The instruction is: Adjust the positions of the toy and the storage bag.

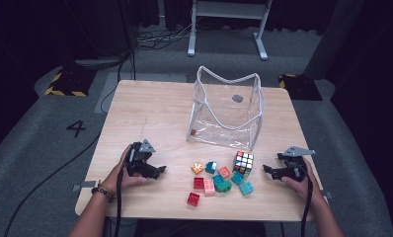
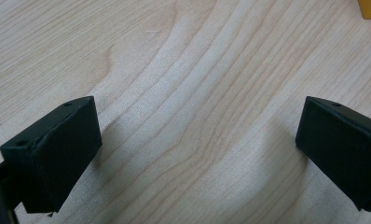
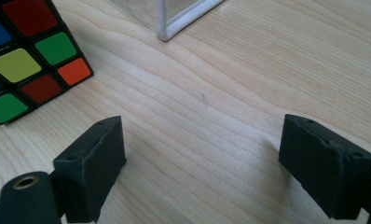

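Your left gripper (image 2: 197, 154) has its jaws spread wide over bare wood, holding nothing; your right gripper (image 3: 202, 172) is likewise spread and empty, low to the table (image 1: 150, 113). Just ahead of the right gripper sits the puzzle cube (image 3: 27, 56), upright and apart from the jaws, with the white-edged corner of the clear bag (image 3: 174, 23) beyond it. From above, the cube (image 1: 243, 163) stands at the right end of a loose cluster of small toy bricks (image 1: 212, 181), all lying between your two grippers, while the bag (image 1: 227, 106) stands open behind them, well apart from the left gripper (image 1: 152, 170). The packing appears not yet begun. Risks noted: the bricks lie touching one another, so a wide approach may catch two at once or scatter neighbours toward the near edge. The cube's smooth faces may slip from a shallow pinch. The bag's soft walls may fold or tip if struck while loading.
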Available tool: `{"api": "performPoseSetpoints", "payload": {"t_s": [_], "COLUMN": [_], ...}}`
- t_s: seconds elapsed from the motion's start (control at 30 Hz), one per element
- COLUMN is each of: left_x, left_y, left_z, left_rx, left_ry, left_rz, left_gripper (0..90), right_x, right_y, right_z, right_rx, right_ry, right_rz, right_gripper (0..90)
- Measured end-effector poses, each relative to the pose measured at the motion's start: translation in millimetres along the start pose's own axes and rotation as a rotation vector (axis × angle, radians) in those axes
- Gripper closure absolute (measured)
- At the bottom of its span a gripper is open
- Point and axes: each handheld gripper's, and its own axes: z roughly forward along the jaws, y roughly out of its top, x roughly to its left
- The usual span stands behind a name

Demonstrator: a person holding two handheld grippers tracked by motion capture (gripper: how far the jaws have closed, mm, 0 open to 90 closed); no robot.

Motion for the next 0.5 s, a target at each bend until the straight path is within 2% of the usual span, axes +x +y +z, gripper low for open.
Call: {"api": "performPoseSetpoints", "payload": {"t_s": [0.37, 0.43, 0.47, 0.5], "left_x": [-0.4, 0.9, 0.4, 1.4], "left_y": [0.1, 1.7, 3.0, 6.4], "left_z": [-0.3, -0.5, 0.8, 3.0], "left_rx": [0.000, -0.008, -0.014, -0.023], "left_ry": [-0.011, 0.005, -0.007, -0.003], "left_rz": [-0.004, 0.011, -0.014, -0.007], "left_gripper": [1.3, 5.0, 5.0, 10.2], "right_x": [-0.4, -0.4, -0.4, -0.4], "right_y": [0.0, 0.0, 0.0, 0.0], "right_z": [0.3, 0.3, 0.3, 0.3], "right_rx": [-0.001, -0.001, -0.001, -0.001], "right_ry": [0.004, 0.004, 0.004, 0.004], "right_rz": [-0.003, -0.003, -0.003, -0.003], "right_gripper": [14.4, 14.4, 14.4, 14.4]}}
